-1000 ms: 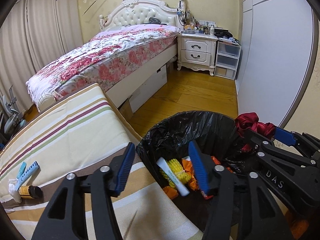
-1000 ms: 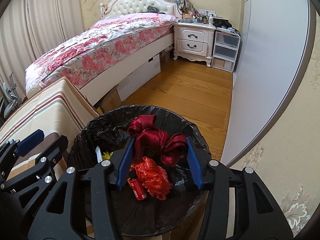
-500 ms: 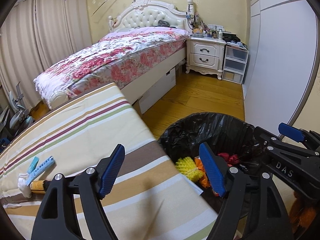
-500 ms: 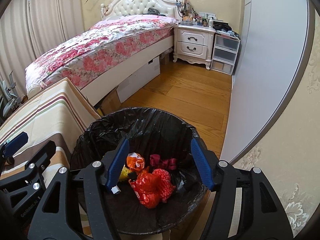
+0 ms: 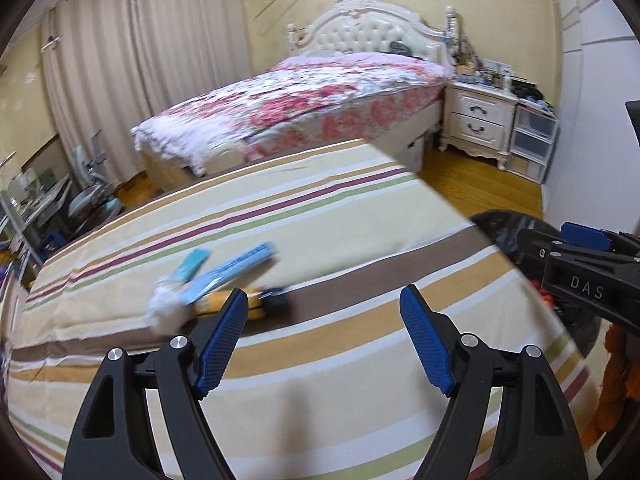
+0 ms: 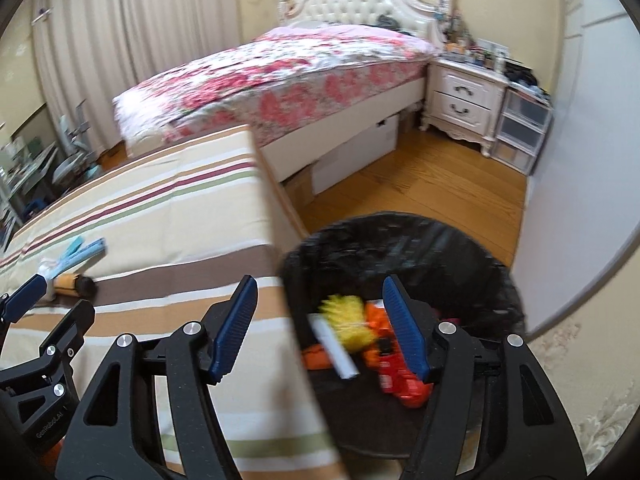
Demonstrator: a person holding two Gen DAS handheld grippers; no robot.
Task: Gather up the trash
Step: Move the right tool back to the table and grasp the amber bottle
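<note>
- Inside, the black-lined bin (image 6: 404,248) is holding yellow, orange and red trash plus a white tube (image 6: 334,346).
- Both tools, left tool (image 5: 322,312) and right tool (image 6: 320,302), are gaping wide, empty, over the striped worktop's (image 5: 320,216) edge.

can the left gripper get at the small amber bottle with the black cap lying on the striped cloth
Probably yes. The left gripper is open and empty, and the amber bottle with the black cap lies just ahead on the striped cloth, with only a white wad beside it.

Striped cream, tan, maroon and green cloth (image 5: 320,220); black bin liner (image 6: 400,248); pink floral bedspread (image 5: 320,96); blue gripper pads (image 5: 424,344).
</note>
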